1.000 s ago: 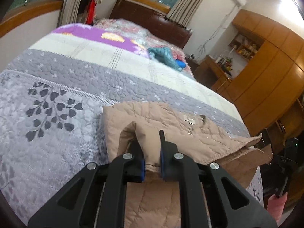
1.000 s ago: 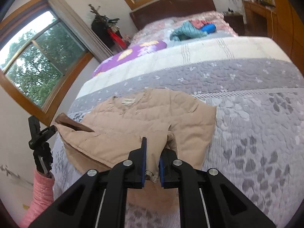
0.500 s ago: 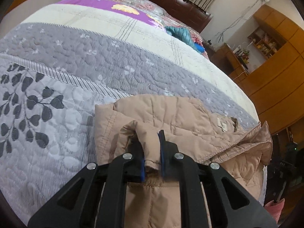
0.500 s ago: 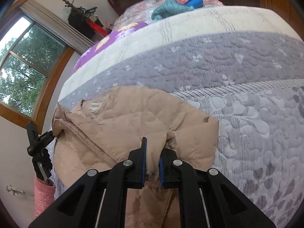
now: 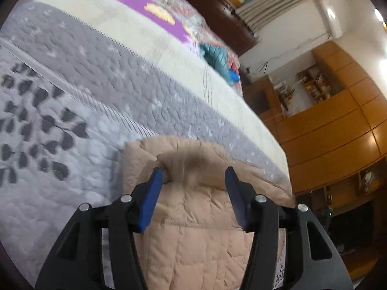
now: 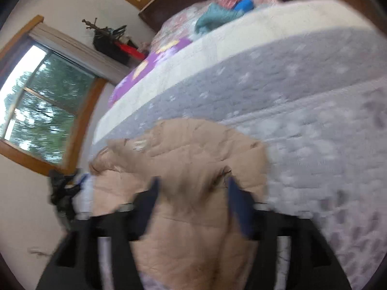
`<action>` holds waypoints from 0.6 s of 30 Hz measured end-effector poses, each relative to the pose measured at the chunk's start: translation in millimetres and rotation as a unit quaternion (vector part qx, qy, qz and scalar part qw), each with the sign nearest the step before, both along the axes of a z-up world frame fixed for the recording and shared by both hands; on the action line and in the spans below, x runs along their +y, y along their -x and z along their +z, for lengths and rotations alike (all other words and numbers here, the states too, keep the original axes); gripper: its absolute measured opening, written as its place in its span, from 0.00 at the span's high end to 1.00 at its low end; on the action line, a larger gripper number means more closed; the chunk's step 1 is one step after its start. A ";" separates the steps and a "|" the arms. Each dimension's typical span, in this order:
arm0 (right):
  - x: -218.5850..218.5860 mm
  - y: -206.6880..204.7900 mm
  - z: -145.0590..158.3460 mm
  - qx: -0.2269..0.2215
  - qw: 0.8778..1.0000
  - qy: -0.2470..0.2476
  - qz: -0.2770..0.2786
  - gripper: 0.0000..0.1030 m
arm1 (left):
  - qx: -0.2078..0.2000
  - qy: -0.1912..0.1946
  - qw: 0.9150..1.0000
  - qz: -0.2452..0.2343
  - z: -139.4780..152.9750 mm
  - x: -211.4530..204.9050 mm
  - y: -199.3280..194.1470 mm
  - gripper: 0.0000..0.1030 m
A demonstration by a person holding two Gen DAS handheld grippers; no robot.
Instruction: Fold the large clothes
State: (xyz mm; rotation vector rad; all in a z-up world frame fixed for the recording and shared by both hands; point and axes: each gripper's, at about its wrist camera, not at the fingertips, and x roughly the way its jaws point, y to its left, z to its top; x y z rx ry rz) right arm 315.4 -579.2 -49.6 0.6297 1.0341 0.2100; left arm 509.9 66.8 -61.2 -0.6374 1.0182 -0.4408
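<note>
Beige quilted jacket (image 5: 193, 220) lies folded on the bed (image 5: 72, 169)'s near edge. Left gripper (image 5: 192, 178) and right gripper (image 6: 192, 188) have just opened wide, releasing it; puffy padding may spring the fold open or slide off.

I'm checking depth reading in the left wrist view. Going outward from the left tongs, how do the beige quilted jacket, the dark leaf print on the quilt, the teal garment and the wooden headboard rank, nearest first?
1. Beige quilted jacket: between the open left tongs.
2. Dark leaf print: on the quilt, to the left.
3. Teal garment: far up the bed.
4. Wooden headboard: at the bed's far end, below the window.
</note>
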 end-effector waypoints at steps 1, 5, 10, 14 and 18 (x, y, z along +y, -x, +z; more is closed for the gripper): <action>0.1 4.4 2.6 -0.004 1.000 0.009 0.001 0.35 | -0.003 -0.006 1.000 0.003 4.1 6.0 4.8 0.49; 15.6 27.0 4.0 -0.009 0.999 0.014 0.027 0.43 | -0.003 -0.042 0.999 -0.008 4.4 13.5 29.2 0.49; 42.3 62.2 -11.2 -0.004 0.998 0.030 0.050 0.43 | 0.008 -0.095 0.995 -0.028 -21.6 10.9 75.2 0.48; 51.7 86.3 -26.7 -0.002 0.998 0.020 0.054 0.43 | -0.004 -0.101 0.993 -0.052 -37.0 7.3 105.2 0.48; 60.9 101.9 -40.2 0.003 0.999 0.019 0.051 0.57 | -0.021 -0.111 0.991 -0.066 -47.8 -6.6 124.3 0.51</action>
